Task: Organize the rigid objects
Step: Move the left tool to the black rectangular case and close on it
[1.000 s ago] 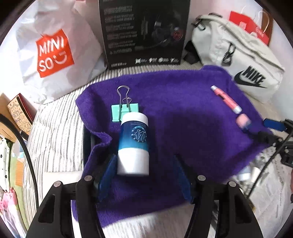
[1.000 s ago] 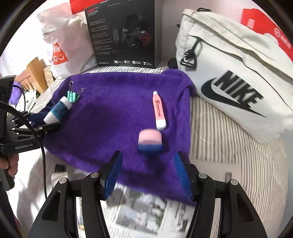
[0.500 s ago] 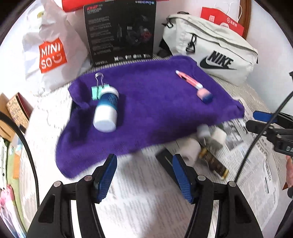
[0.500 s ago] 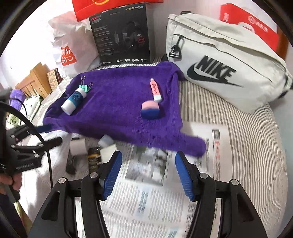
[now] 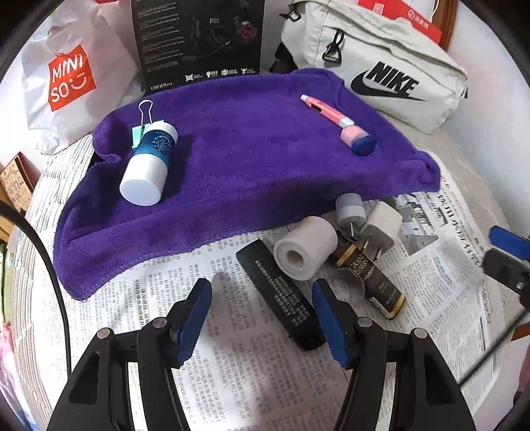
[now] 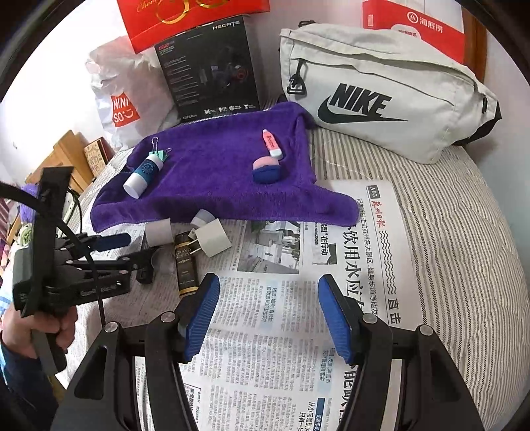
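Observation:
A purple towel holds a white-and-blue bottle, a mint binder clip, a pink pen and a pink-and-blue eraser. On the newspaper in front lie a black flat case, a white tape roll, a dark "Grand Reserve" bottle, a white plug adapter and a grey cap. My left gripper is open and empty, over the black case. My right gripper is open and empty above the newspaper.
A white Nike bag, a black headset box and a Miniso bag stand behind the towel. Red bags are at the back. Striped bedding extends right. The left gripper shows in the right wrist view.
Both grippers have pulled back from the towel toward the near side. The bottle and the eraser stay on the towel. The pile of small objects on the newspaper has come into view.

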Tool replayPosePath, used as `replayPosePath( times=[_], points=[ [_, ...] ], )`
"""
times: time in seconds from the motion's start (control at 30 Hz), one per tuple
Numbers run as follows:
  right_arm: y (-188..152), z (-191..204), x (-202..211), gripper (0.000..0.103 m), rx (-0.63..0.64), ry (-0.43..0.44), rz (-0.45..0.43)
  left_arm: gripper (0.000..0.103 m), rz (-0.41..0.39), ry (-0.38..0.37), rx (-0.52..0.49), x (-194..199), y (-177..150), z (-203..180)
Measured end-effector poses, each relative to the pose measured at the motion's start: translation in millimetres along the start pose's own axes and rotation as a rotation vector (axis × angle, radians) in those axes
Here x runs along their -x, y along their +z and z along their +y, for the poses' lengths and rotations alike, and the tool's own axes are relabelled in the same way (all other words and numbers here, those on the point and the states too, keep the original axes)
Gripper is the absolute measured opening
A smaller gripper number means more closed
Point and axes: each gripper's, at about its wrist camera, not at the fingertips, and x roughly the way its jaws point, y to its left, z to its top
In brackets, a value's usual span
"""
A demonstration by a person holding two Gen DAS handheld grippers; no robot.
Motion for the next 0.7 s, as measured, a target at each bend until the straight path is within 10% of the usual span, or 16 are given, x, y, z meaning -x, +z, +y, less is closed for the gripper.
replayPosePath(
  times=[0.5, 0.7],
  points=[
    [-9.7, 1.7, -11.8, 0.062, -0.009, 0.040, 0.025, 0.060, -0.037, 0.088, -0.052, 0.3, -4.9, 13.2],
    [-11.0, -5.1, -16.6, 0.062, -0.027, 0.035, 0.035, 0.022, -0.056, -0.002, -0.089, -0.3, -4.6, 4.6]
  ],
)
